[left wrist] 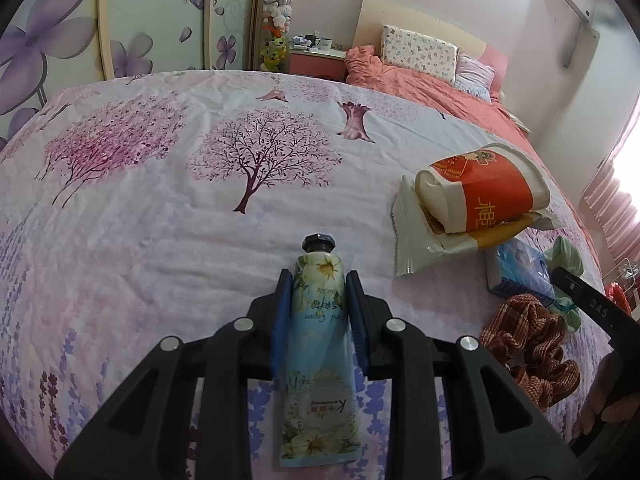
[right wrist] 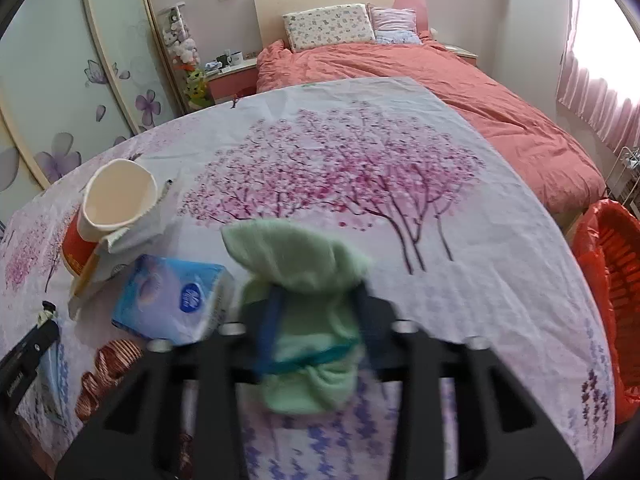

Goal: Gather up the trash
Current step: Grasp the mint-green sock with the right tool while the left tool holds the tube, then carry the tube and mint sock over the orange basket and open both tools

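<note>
Blue-padded left tongs point(left wrist: 319, 280) clamp hand-cream tube point(left wrist: 318, 344) lengthwise, cap forward; right tongs point(right wrist: 316, 304) pinch green cloth point(right wrist: 308, 280).

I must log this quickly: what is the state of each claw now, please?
Left claw: closed on the tube.
Right claw: closed on the green cloth.

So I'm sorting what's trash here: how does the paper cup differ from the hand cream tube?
The paper cup lies on its side on a snack wrapper, free of any grip; the hand cream tube sits between the left gripper pads, held. The cup is wide, open-mouthed and looks empty, with a red band; the tube is slim, black-capped, with a blue floral print. Both are over the floral sheet.
</note>
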The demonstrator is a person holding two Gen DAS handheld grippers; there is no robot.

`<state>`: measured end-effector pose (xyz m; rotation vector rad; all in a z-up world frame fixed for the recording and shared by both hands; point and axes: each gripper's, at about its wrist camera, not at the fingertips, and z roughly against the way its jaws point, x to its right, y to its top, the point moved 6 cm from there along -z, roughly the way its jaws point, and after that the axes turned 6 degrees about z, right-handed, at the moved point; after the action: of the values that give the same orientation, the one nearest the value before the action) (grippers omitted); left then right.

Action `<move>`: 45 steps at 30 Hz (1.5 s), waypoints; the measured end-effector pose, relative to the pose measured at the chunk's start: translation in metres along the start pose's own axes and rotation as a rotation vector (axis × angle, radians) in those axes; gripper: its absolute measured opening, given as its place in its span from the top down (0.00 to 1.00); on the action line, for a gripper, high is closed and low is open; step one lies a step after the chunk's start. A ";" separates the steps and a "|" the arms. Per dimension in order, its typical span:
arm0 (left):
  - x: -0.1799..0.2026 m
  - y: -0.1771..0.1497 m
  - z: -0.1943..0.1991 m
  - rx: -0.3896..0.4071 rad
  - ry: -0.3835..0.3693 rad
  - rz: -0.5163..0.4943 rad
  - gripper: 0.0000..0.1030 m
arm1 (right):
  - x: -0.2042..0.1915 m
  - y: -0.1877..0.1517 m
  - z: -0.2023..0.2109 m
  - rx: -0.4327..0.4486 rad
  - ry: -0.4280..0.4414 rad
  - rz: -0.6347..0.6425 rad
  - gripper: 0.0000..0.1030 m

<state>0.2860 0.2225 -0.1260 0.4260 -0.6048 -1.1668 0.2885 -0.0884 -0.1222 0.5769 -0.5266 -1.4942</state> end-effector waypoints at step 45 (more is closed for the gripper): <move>0.006 -0.001 0.001 0.000 0.036 -0.027 0.72 | 0.076 -0.031 0.029 -0.005 -0.113 -0.083 0.96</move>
<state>0.2866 0.2163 -0.1248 0.4554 -0.5690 -1.1822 0.2474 -0.1655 -0.1224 0.5182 -0.5923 -1.6132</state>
